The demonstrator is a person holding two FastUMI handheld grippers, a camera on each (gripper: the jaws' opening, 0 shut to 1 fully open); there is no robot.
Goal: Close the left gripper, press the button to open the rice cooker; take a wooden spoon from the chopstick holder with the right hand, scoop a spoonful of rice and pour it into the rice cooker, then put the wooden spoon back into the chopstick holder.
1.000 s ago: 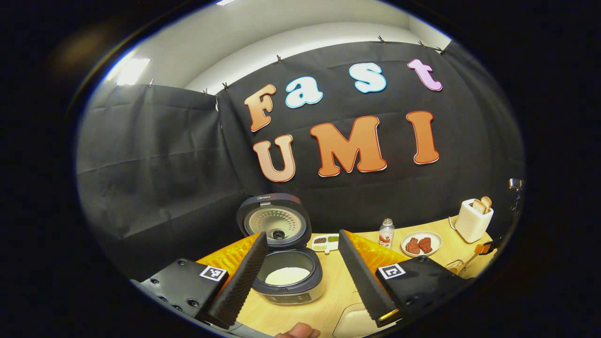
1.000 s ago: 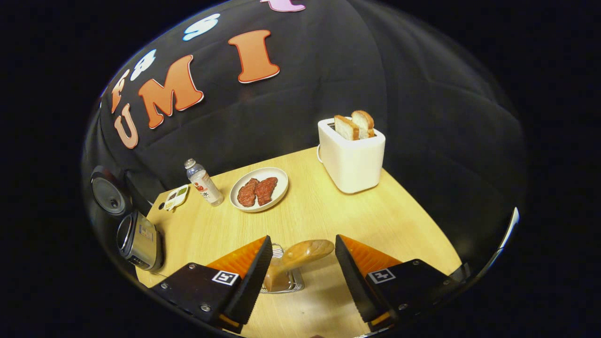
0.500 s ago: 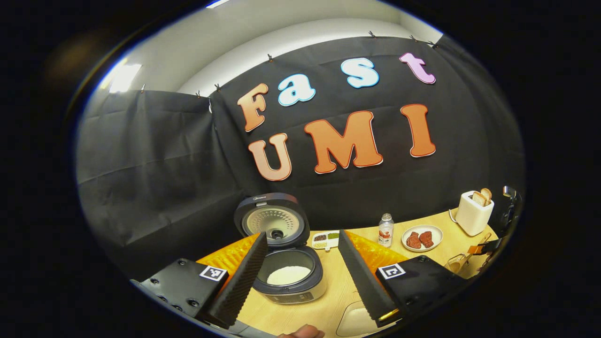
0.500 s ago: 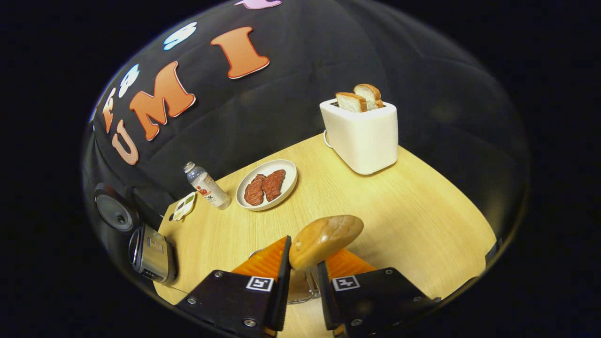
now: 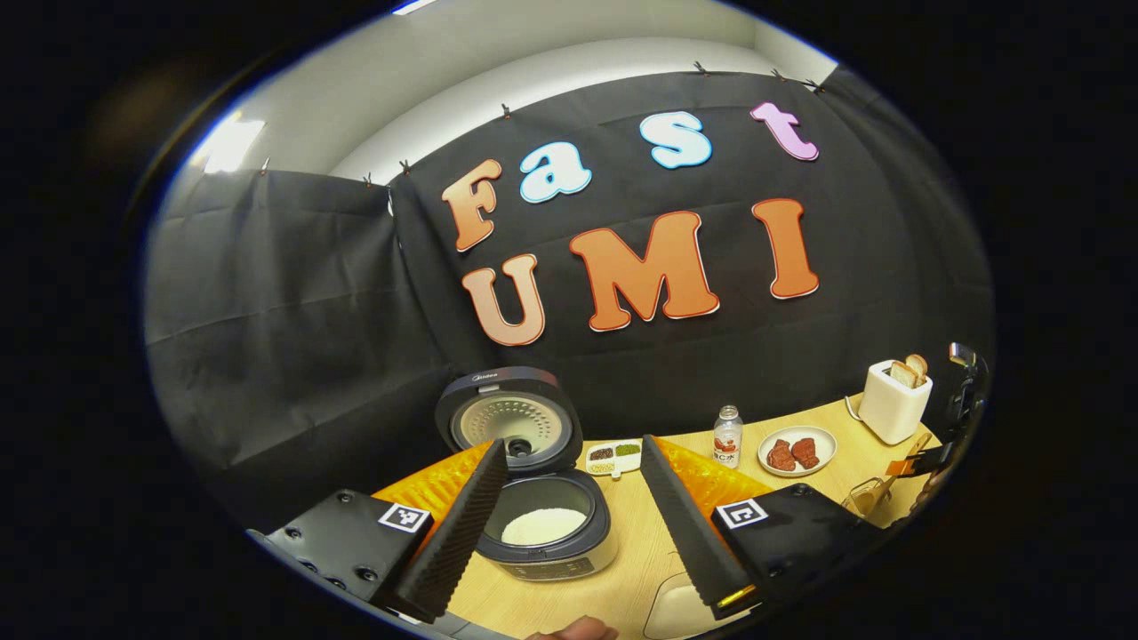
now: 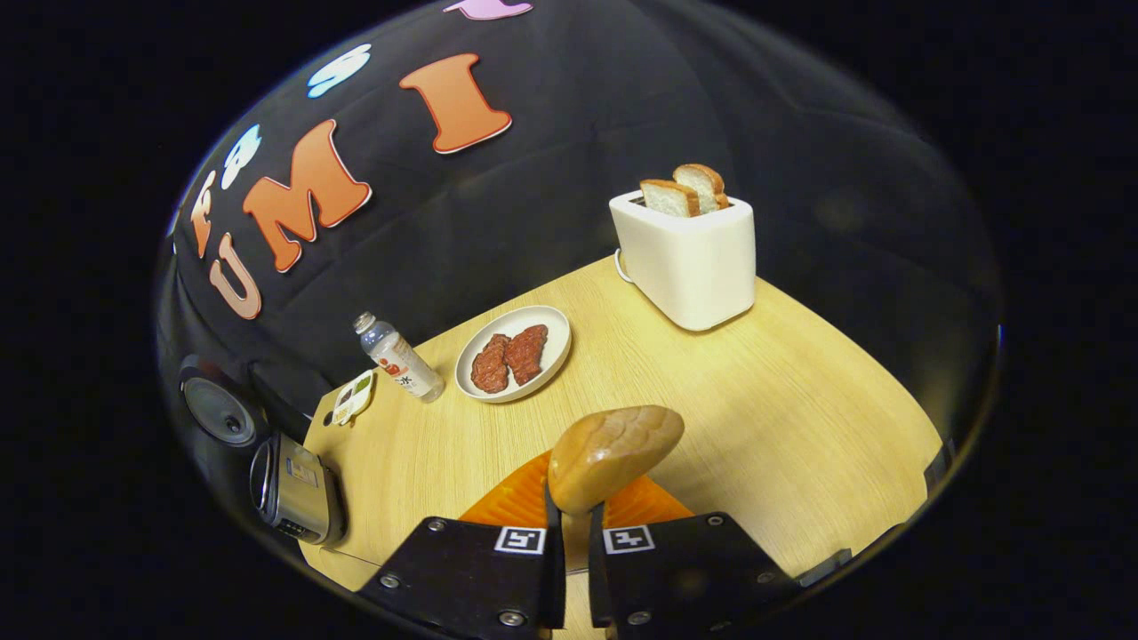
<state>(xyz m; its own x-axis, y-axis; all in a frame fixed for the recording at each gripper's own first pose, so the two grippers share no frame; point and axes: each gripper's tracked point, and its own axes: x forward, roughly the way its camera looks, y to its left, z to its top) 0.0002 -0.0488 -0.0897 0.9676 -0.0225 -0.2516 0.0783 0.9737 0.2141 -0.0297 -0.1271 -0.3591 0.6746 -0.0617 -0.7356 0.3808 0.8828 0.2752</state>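
Pale wooden worktop (image 6: pixel 800 427) carries the open rice cooker (image 5: pixel 542 520), rice inside. Left claw (image 5: pixel 569 524) hangs released before it. Right claw (image 6: pixel 569 542) is clenched on the wooden spoon (image 6: pixel 615 453), bowl poking up between its fingers.

The handle of the wooden spoon (image 6: pixel 615 453) is hidden between the fingers of the right gripper (image 6: pixel 574 520), and the bottle (image 5: pixel 727 437) label is too small to tell.

My right gripper (image 6: pixel 575 542) has clamped down on the wooden spoon (image 6: pixel 613 455), fingers now pinched tight around its neck.
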